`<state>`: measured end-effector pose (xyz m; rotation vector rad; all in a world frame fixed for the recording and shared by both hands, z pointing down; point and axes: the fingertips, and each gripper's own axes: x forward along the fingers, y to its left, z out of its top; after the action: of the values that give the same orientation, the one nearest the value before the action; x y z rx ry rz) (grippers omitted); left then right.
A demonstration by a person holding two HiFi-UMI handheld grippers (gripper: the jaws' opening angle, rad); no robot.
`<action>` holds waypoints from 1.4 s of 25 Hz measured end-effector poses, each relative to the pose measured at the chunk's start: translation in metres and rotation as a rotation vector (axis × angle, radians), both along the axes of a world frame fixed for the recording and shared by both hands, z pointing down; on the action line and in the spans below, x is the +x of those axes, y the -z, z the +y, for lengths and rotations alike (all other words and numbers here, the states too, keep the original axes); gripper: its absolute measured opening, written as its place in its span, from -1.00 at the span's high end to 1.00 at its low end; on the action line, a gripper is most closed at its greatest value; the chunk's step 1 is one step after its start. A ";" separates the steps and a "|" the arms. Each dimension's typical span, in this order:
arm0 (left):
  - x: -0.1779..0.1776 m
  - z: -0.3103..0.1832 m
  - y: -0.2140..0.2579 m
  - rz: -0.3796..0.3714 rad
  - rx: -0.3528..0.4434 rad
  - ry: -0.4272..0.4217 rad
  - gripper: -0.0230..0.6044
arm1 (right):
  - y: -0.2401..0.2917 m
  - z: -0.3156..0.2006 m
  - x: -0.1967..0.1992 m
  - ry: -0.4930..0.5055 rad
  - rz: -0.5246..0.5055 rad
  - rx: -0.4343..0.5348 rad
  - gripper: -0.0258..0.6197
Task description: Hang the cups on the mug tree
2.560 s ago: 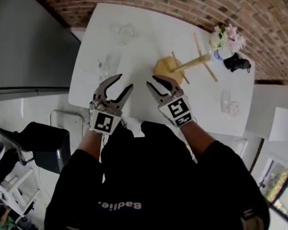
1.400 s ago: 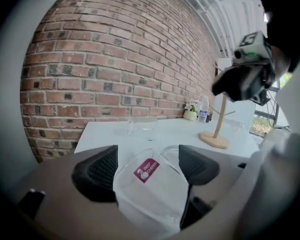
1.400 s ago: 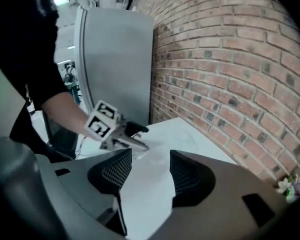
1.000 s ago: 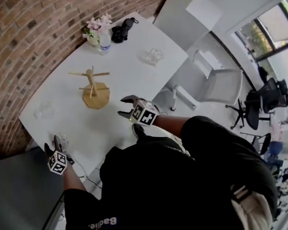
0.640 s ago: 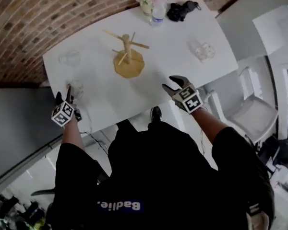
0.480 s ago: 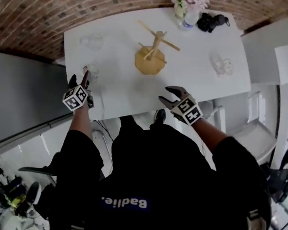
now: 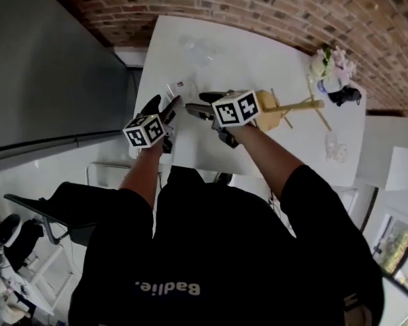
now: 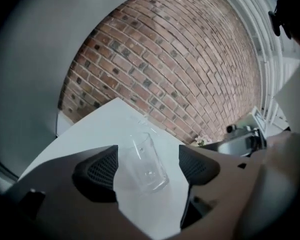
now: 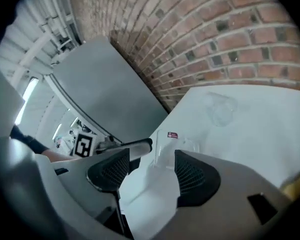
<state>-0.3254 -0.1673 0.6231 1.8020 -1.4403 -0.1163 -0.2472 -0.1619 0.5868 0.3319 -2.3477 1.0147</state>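
A clear glass cup point(image 8: 144, 159) stands upright on the white table point(image 7: 224, 60) between the jaws of my left gripper point(image 8: 147, 165). It sits close to the left pad point(image 8: 101, 171), apart from the right one, and is not pinched. In the right gripper view the same cup point(image 9: 176, 145), with a red sticker, stands just beyond my right gripper point(image 9: 150, 173). Those jaws have just been opening and hold nothing. In the head view the left gripper point(image 7: 166, 104) and right gripper point(image 7: 198, 103) meet at the cup point(image 7: 179, 89). The wooden mug tree point(image 7: 289, 109) stands to the right, bare.
A second glass point(image 7: 198, 49) sits farther back on the table, and a third glass point(image 7: 336, 147) is near the right edge. Flowers in a vase point(image 7: 330, 64) and a black object point(image 7: 343, 95) sit at the far right. A brick wall point(image 7: 272, 5) backs the table; a dark grey cabinet point(image 7: 47, 66) stands to its left.
My right gripper has swung left across the table's front to the glass beside the left gripper. The left gripper has shifted a little and rolled. The head view has turned.
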 end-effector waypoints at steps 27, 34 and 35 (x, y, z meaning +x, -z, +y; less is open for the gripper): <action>0.019 -0.017 0.010 -0.282 0.269 -0.554 0.23 | -0.042 -0.038 -0.039 0.265 -0.163 0.259 -0.04; 0.040 -0.002 0.004 -0.474 0.282 -0.590 0.24 | -0.051 -0.023 -0.019 0.367 -0.033 0.495 -0.01; 0.040 -0.001 0.002 -0.475 0.267 -0.582 0.24 | -0.052 -0.023 -0.019 0.369 -0.020 0.499 -0.01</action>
<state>-0.2849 -0.1684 0.6208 2.5204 -1.1734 0.4646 -0.2659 -0.1849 0.6390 0.0616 -2.5312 0.2562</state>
